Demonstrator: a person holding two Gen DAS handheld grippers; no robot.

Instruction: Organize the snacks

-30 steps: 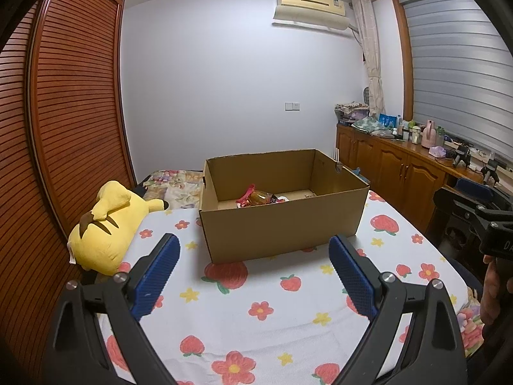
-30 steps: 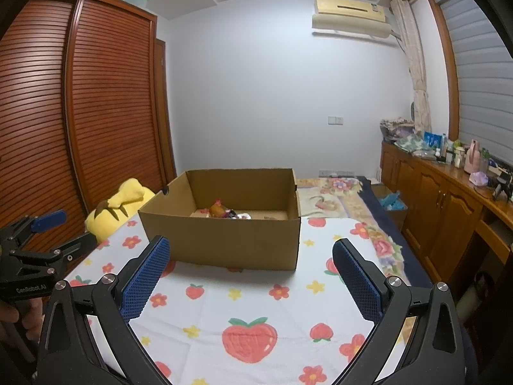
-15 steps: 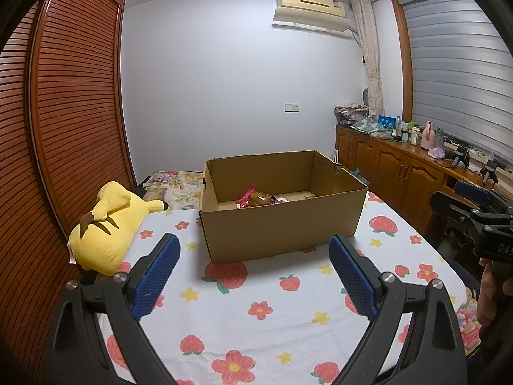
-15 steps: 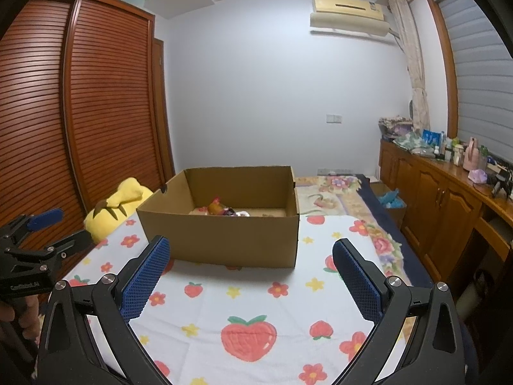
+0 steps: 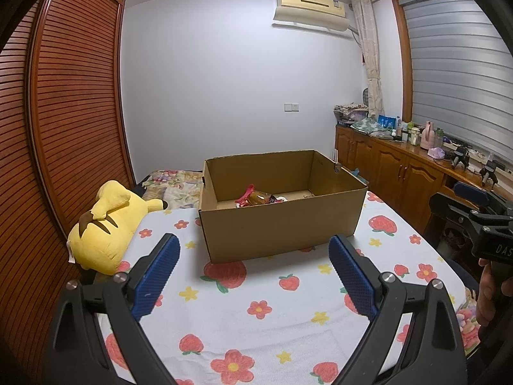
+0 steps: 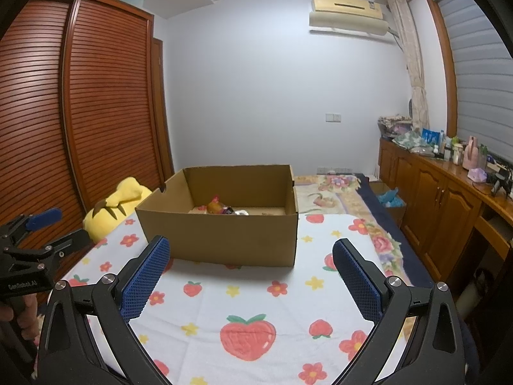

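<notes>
Across the middle of both views sits an open cardboard box (image 5: 282, 221) (image 6: 221, 224) on a white cloth printed with strawberries and flowers (image 5: 256, 308) (image 6: 243, 301). Inside the box, low against its floor, lies a small heap of snacks (image 5: 255, 198) (image 6: 221, 208): a reddish-pink wrapper and an amber-coloured packet show, while the rest is too small to tell. At the bottom of the left wrist view, the left gripper (image 5: 255, 268) hangs above the cloth with its 2 blue-padded fingers (image 5: 157, 274) spread wide, nothing between them, the box just beyond their tips. At the bottom of the right wrist view, the right gripper (image 6: 251, 269) is likewise spread wide and holds nothing, its pads (image 6: 356, 280) flanking the near wall of the box. Each gripper also appears in the other's view: the right one at the right edge of the left wrist view (image 5: 481, 211), the left one at the lower left edge of the right wrist view (image 6: 35, 240). A yellow plush toy (image 5: 109, 221) (image 6: 118, 202) lies left of the box, beside the slatted wooden wardrobe doors (image 5: 64, 122) (image 6: 80, 102). Along the right side runs a wooden cabinet (image 5: 394, 170) (image 6: 442, 199) with bottles and clutter on top, and an air conditioner (image 5: 309, 8) (image 6: 349, 14) hangs on the back wall at upper right.
</notes>
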